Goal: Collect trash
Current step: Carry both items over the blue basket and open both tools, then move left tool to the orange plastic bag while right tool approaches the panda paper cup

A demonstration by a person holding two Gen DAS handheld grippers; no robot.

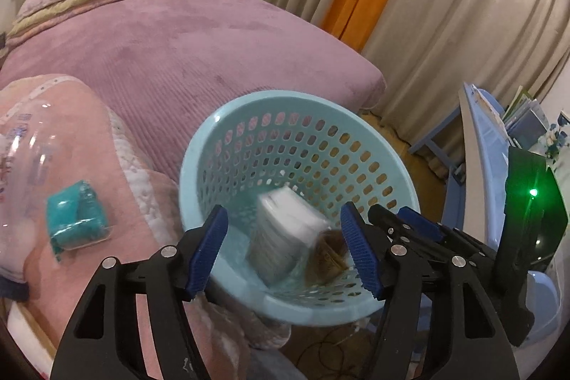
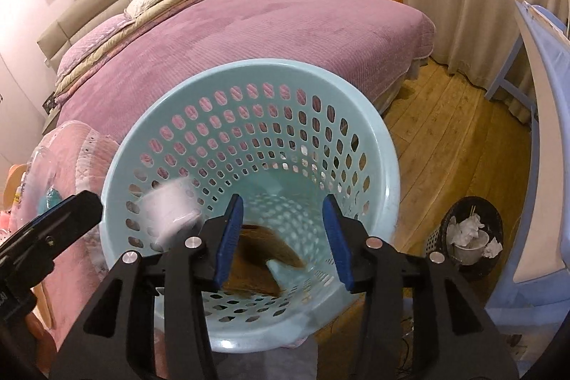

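Trash is going into the light blue basket (image 2: 386,166), which leans against the foot of the purple bed (image 2: 270,34). Both claws hang over its mouth with jaws spread and nothing pinched. Under the left gripper (image 1: 283,253) a blurred white packet (image 1: 285,230) sits inside the basket; under the right gripper (image 2: 283,241) lies a brown scrap (image 2: 265,267). Both look just dropped in, so that part seems done. Possibly left to collect: a teal packet (image 1: 76,218) on the pink blanket (image 1: 117,145) at the left. The basket's rim sits close below both claws, and the two grippers crowd each other. Open wooden floor (image 2: 445,127) lies to the right, up to a small black bin (image 2: 472,235).
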